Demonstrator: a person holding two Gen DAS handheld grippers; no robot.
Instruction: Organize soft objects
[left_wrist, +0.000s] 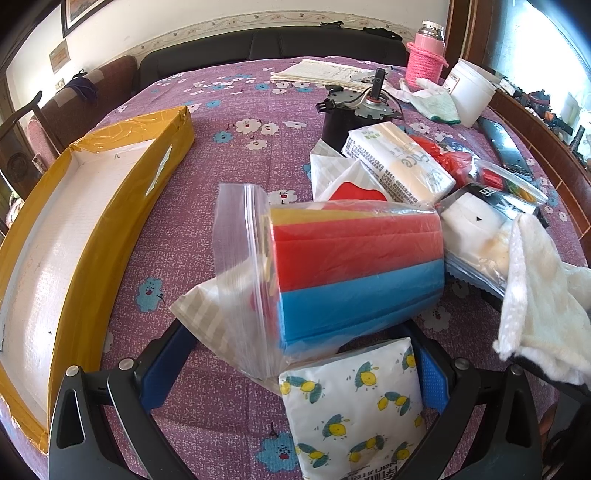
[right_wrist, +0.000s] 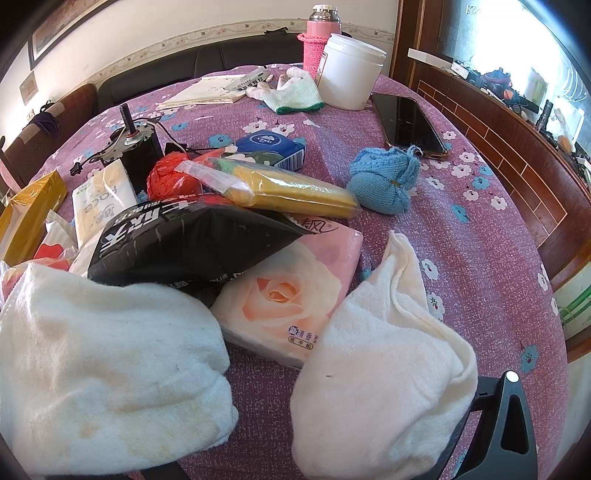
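Observation:
In the left wrist view my left gripper (left_wrist: 295, 354) is open, its blue-padded fingers (left_wrist: 166, 362) on either side of a zip bag of red, blue and yellow sponges (left_wrist: 351, 266). The bag rests on a lemon-print tissue pack (left_wrist: 354, 406). A yellow-taped open box (left_wrist: 74, 236) lies to the left. In the right wrist view white towels (right_wrist: 110, 369) drape over both fingers of my right gripper, hiding the tips. Beyond them lie a rose-print tissue pack (right_wrist: 288, 295), a black bag (right_wrist: 184, 240), a bag of yellow cloths (right_wrist: 288, 192) and a blue knitted piece (right_wrist: 384, 184).
On the purple flowered tablecloth (right_wrist: 461, 258) stand a black motor (right_wrist: 136, 147), a white tub (right_wrist: 351, 70), a pink flask (right_wrist: 317, 40), a phone (right_wrist: 410, 122), a blue tissue pack (right_wrist: 273, 147), gloves (right_wrist: 295, 96) and papers (right_wrist: 207, 92). A wooden ledge (right_wrist: 498, 140) runs along the right.

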